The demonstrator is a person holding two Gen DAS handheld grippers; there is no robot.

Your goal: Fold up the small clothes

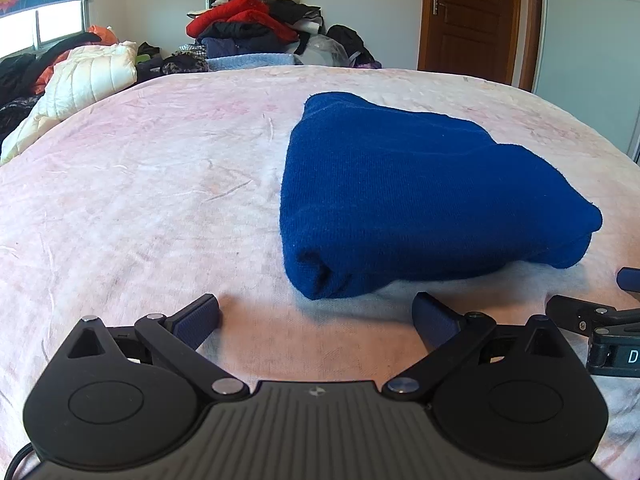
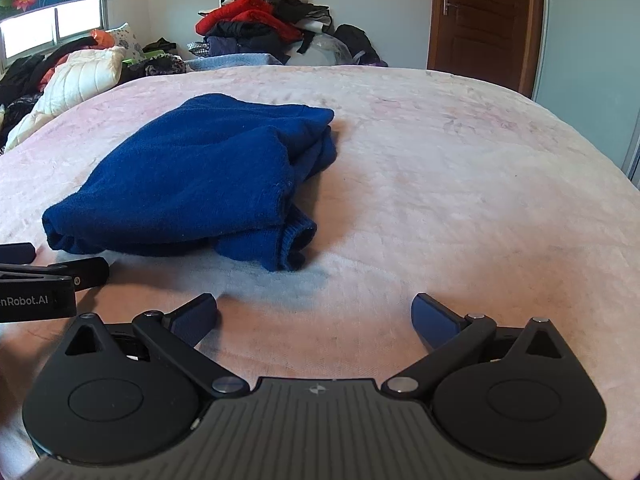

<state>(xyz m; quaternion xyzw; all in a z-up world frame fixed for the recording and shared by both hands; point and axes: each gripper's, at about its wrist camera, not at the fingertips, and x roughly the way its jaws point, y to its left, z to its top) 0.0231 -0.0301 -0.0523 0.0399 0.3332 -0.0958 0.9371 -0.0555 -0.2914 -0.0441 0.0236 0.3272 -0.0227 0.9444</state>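
Nearest, left gripper spread wide over the bedspread, nothing between its pads; alongside, right gripper likewise spread wide and holding nothing. Just beyond both, folded blue sweater lying flat on the bedspread, one cuff poking out at the near edge. Farther back, heap of clothes against the wall, wooden door to the right.
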